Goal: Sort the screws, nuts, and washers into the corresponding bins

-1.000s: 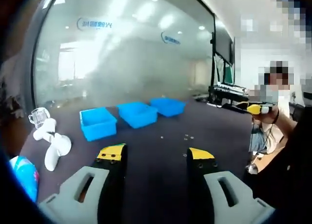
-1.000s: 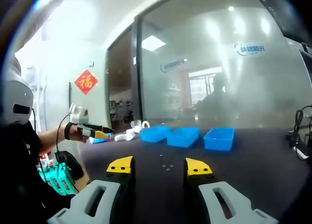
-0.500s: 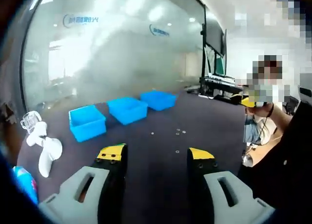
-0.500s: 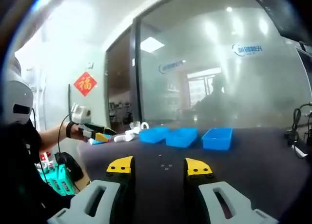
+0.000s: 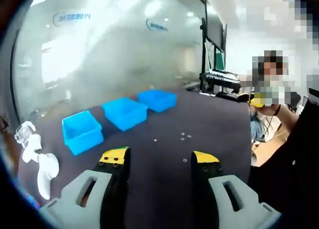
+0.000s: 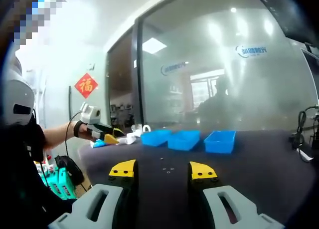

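Note:
Three blue bins (image 5: 82, 131) (image 5: 124, 113) (image 5: 157, 99) stand in a row on the dark table (image 5: 214, 124). Small metal parts (image 5: 184, 136) lie scattered in front of them, one (image 5: 185, 160) close to my left gripper (image 5: 159, 159), which is open and holds nothing. My right gripper (image 6: 162, 170) is open too, low over the table, with a few small parts (image 6: 167, 169) lying beyond its jaws. The bins (image 6: 155, 137) (image 6: 184, 139) (image 6: 220, 141) sit farther back. A hand holds the left gripper (image 6: 104, 133) at the table's left end; the right gripper (image 5: 259, 100) appears far right.
A white object (image 5: 40, 161) and a clear cup (image 5: 22, 131) lie at the left end of the table near the first bin. A glass wall (image 6: 224, 74) runs behind the table. Cables and equipment (image 5: 219, 79) sit at the far right end.
The left gripper's camera has swung, so the bins and parts sit lower and more to the left. In the right gripper view the left gripper has moved slightly toward the table. Both stay open.

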`<move>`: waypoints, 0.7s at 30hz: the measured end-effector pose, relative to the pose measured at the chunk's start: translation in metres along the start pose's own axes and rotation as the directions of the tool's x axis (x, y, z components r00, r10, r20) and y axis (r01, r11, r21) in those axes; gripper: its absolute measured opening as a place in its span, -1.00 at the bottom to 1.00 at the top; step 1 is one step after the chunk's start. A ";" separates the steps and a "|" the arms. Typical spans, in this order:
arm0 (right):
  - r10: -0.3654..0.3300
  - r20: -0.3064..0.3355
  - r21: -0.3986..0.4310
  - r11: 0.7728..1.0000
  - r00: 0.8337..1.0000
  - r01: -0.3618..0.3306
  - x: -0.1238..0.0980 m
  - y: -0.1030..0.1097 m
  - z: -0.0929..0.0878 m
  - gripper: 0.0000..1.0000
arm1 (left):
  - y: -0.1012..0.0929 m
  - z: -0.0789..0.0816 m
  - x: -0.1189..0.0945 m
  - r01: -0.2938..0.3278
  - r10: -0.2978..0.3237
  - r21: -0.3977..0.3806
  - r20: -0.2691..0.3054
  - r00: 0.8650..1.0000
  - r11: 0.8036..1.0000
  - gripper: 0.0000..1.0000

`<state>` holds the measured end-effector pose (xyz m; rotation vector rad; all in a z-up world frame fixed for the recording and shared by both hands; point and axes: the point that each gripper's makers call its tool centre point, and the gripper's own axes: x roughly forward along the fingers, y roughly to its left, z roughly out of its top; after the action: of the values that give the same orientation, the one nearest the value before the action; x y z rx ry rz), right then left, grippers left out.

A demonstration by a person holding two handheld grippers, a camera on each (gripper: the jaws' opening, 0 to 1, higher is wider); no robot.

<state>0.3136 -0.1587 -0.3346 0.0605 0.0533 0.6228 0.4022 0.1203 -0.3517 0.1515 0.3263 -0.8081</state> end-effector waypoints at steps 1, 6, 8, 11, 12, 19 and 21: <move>0.000 -0.001 0.000 1.000 1.000 0.000 0.000 0.000 0.000 -0.30 | 0.000 0.001 0.003 0.011 -0.011 0.002 -0.007 1.000 1.000 -0.04; 0.000 -0.003 0.000 1.000 1.000 0.000 0.001 0.002 0.000 -0.30 | -0.002 0.004 0.017 0.040 -0.040 0.009 -0.032 0.999 0.999 -0.04; -0.001 -0.003 -0.001 1.000 1.000 0.001 0.001 0.002 0.000 -0.30 | -0.003 0.004 0.023 0.051 -0.050 0.020 -0.044 0.998 0.999 -0.04; -0.002 -0.004 -0.002 1.000 1.000 0.002 0.001 0.002 0.001 -0.30 | -0.004 0.005 0.034 0.068 -0.066 0.025 -0.068 0.995 0.997 -0.04; -0.001 -0.004 -0.004 1.000 1.000 0.001 0.001 0.002 0.001 -0.30 | -0.004 0.005 0.037 0.072 -0.070 0.031 -0.075 0.995 0.997 -0.04; 0.005 -0.004 -0.007 1.000 1.000 -0.005 0.002 0.005 0.003 -0.30 | -0.002 0.005 0.060 0.087 -0.080 0.052 -0.137 0.987 0.995 -0.08; 0.006 -0.004 -0.008 1.000 1.000 -0.006 0.001 0.006 0.003 -0.30 | -0.001 0.004 0.064 0.097 -0.085 0.065 -0.159 0.984 0.993 -0.07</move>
<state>0.3116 -0.1533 -0.3309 0.0518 0.0541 0.6296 0.4437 0.0752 -0.3694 0.2703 0.4548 -0.9012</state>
